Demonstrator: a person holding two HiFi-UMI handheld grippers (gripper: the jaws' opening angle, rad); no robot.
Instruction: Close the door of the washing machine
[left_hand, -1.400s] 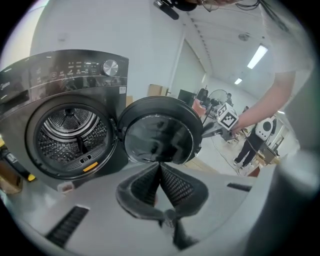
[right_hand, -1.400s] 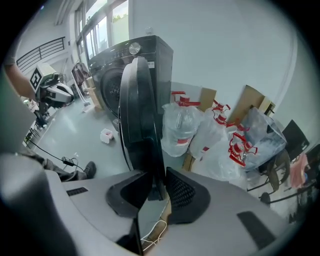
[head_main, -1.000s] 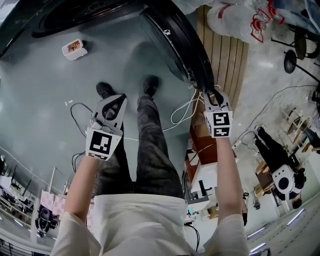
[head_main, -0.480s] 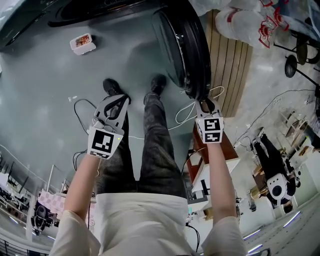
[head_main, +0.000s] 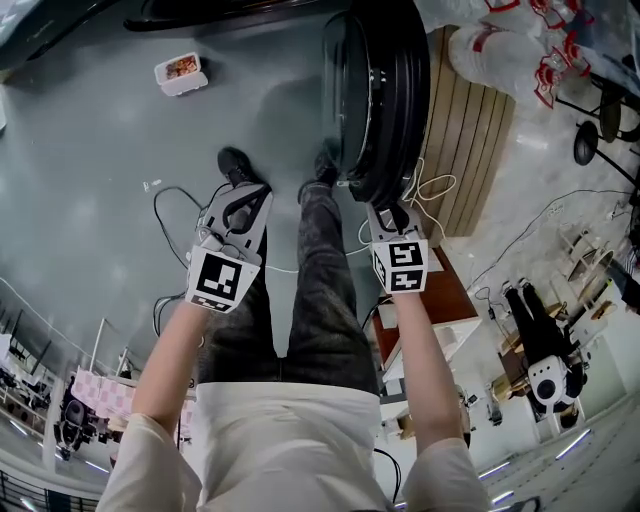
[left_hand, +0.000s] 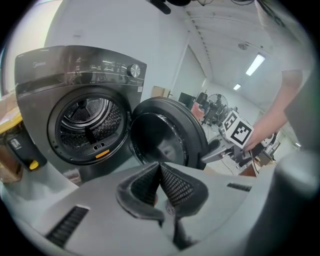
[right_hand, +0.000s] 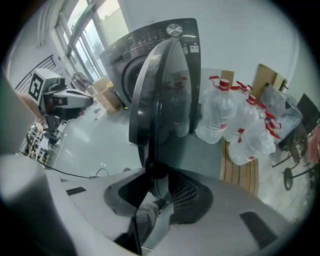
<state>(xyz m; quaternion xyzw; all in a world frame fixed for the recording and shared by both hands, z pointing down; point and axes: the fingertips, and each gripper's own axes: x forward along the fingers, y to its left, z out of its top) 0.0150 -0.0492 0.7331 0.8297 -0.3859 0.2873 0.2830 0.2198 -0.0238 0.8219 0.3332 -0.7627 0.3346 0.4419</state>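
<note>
The door (head_main: 375, 100) is standing open at the washer's (left_hand: 85, 115) front right. Right of the washer, bottles (right_hand: 235, 120) are sitting on a pallet (head_main: 465, 120). Before the washer, a box (head_main: 180, 72) is lying on the floor (head_main: 90, 150), cables (head_main: 158, 220) trailing farther out.

You've got one washing machine (left_hand: 50, 70) with one door (left_hand: 165, 135), one food tray (head_main: 180, 72), two shoes (head_main: 238, 163), one wooden pallet (head_main: 465, 130) and at least three water jugs (right_hand: 220, 117).

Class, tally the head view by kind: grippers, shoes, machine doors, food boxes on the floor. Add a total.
Grippers: 2 (left gripper; right gripper, jaws opening, door edge between them)
Shoes: 2
Doors: 1
Food boxes: 1
Total: 6
</note>
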